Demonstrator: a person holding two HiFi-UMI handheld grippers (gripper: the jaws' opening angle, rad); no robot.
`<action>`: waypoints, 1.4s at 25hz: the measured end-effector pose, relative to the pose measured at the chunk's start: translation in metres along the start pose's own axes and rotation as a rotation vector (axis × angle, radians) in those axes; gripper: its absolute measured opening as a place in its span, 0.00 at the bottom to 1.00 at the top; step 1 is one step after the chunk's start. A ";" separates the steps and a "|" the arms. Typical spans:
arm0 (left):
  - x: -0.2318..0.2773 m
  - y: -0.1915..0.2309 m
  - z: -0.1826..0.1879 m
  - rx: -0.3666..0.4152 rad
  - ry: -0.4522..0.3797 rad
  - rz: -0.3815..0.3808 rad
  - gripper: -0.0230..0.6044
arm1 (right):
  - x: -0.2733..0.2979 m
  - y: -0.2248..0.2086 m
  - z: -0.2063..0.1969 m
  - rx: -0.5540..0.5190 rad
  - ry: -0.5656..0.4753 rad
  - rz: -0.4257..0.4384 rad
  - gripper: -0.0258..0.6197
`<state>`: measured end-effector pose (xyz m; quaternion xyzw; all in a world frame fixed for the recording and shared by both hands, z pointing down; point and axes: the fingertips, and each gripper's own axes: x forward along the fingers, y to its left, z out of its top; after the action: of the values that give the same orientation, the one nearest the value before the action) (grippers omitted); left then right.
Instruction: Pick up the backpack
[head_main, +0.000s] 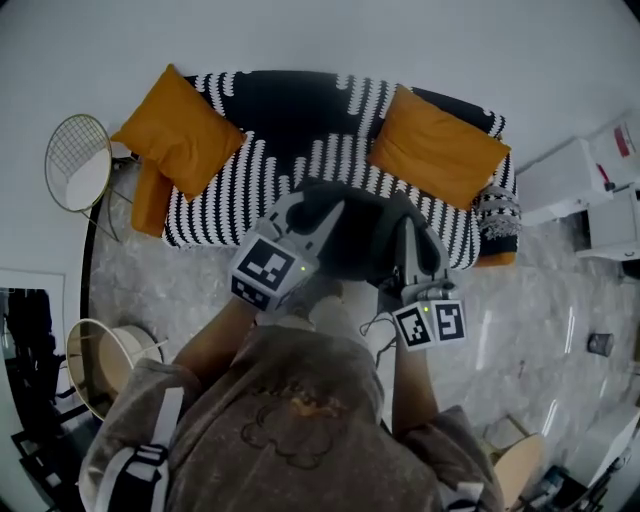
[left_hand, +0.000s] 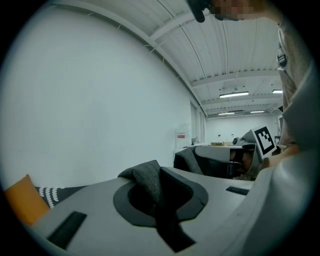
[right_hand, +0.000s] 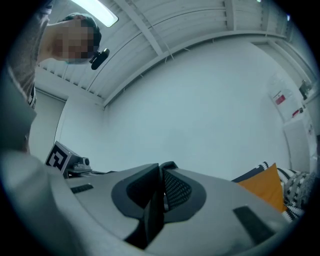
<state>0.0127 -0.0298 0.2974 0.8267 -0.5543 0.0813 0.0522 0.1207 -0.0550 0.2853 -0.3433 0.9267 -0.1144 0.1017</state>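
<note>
In the head view the dark grey backpack (head_main: 368, 238) hangs between my two grippers, in front of the sofa's seat edge and close to the person's chest. My left gripper (head_main: 326, 216) grips the bag's left side. In the left gripper view its jaws are shut on a fold of grey woven backpack fabric (left_hand: 146, 176). My right gripper (head_main: 408, 238) holds the bag's right side. The right gripper view shows a dark mesh piece of the backpack (right_hand: 172, 187) pinched between its shut jaws. The bag's lower part is hidden behind the grippers and arms.
A sofa (head_main: 300, 160) with a black-and-white patterned cover stands just behind the bag, with an orange cushion (head_main: 180, 130) at its left and another (head_main: 435, 145) at its right. A round wire side table (head_main: 78, 162) is at the left. White cabinets (head_main: 590, 185) stand at the right on the marble floor (head_main: 530, 320).
</note>
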 end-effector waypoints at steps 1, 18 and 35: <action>-0.009 -0.007 0.000 0.002 0.001 -0.003 0.08 | -0.009 0.006 0.001 -0.002 0.002 0.001 0.09; -0.117 -0.110 -0.010 0.031 -0.016 0.075 0.08 | -0.135 0.075 0.004 0.031 0.018 0.089 0.09; -0.149 -0.151 -0.022 0.007 -0.012 0.067 0.08 | -0.177 0.092 0.001 0.012 0.034 0.100 0.09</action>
<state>0.0955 0.1665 0.2910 0.8083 -0.5817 0.0800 0.0431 0.1963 0.1299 0.2783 -0.2941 0.9435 -0.1206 0.0936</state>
